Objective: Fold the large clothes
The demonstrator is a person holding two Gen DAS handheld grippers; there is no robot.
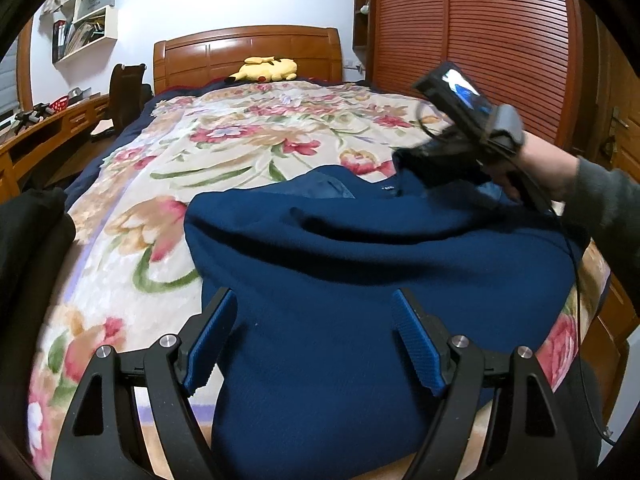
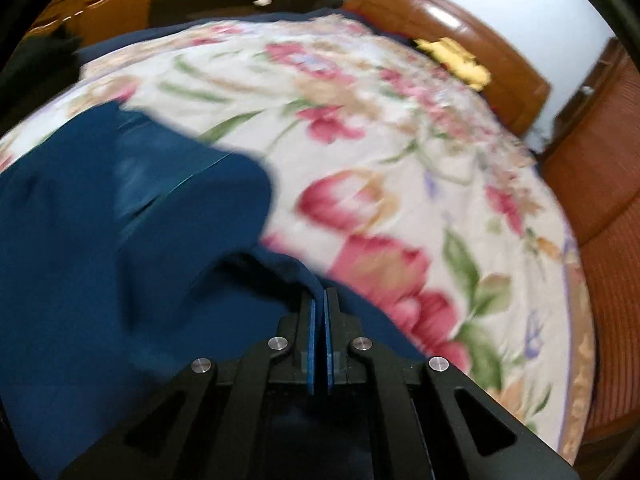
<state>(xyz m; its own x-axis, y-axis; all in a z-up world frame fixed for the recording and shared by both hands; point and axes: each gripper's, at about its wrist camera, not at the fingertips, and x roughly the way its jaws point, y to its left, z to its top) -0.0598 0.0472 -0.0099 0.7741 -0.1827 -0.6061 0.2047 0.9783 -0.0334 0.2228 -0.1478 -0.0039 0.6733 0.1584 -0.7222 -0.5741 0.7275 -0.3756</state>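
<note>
A large dark blue garment (image 1: 360, 248) (image 2: 120, 240) lies spread on the near part of a bed with a floral cover (image 1: 240, 140) (image 2: 400, 140). My left gripper (image 1: 312, 296) hovers open just above the garment's near part, with cloth below the wide-apart blue pads and nothing between them. My right gripper (image 2: 319, 290) has its pads pressed together on a raised fold at the garment's edge. In the left wrist view the right gripper (image 1: 402, 160) sits at the garment's far right corner, held by a person's hand (image 1: 548, 164).
A yellow plush toy (image 1: 266, 69) (image 2: 460, 60) lies by the wooden headboard (image 1: 248, 48). A slatted wardrobe (image 1: 480, 40) stands along the bed's right side, a wooden desk (image 1: 48, 128) on the left. Dark cloth (image 1: 32, 232) lies at the bed's left edge.
</note>
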